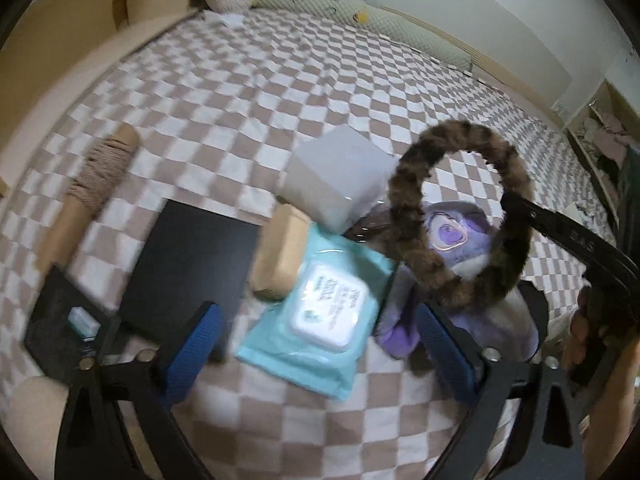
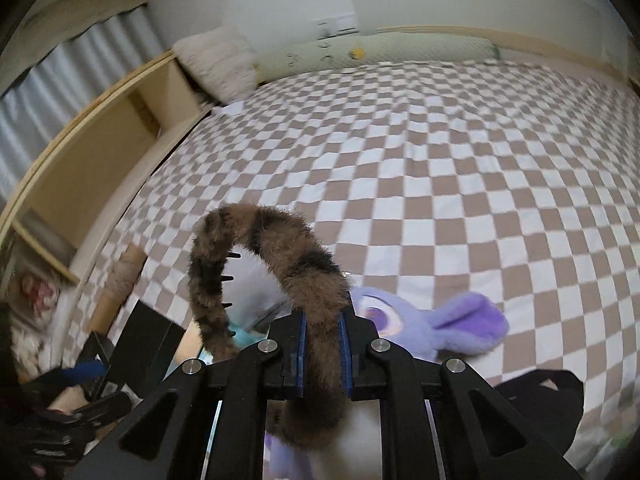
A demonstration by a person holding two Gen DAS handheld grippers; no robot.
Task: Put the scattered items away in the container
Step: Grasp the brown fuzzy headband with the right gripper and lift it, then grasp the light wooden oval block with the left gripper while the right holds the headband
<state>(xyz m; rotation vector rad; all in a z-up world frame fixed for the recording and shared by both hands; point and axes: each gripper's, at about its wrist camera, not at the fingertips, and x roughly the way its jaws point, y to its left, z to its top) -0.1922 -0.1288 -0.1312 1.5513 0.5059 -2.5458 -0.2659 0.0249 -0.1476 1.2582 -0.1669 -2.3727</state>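
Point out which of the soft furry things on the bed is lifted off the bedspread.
The brown leopard-print headband, pinched in the right tongs and raised clear. The purple plush toy lies on the checked bedspread beneath it.

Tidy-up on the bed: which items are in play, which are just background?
In play:
- furry headband, clamped in right gripper
- wipes pack
- tan case
- purple plush
- twine spool
- black box

Background:
- pillow
- bolster
- checkered sheet

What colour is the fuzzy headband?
The fuzzy headband is brown with dark, blackish patches, like animal fur. It shows best in the right wrist view.
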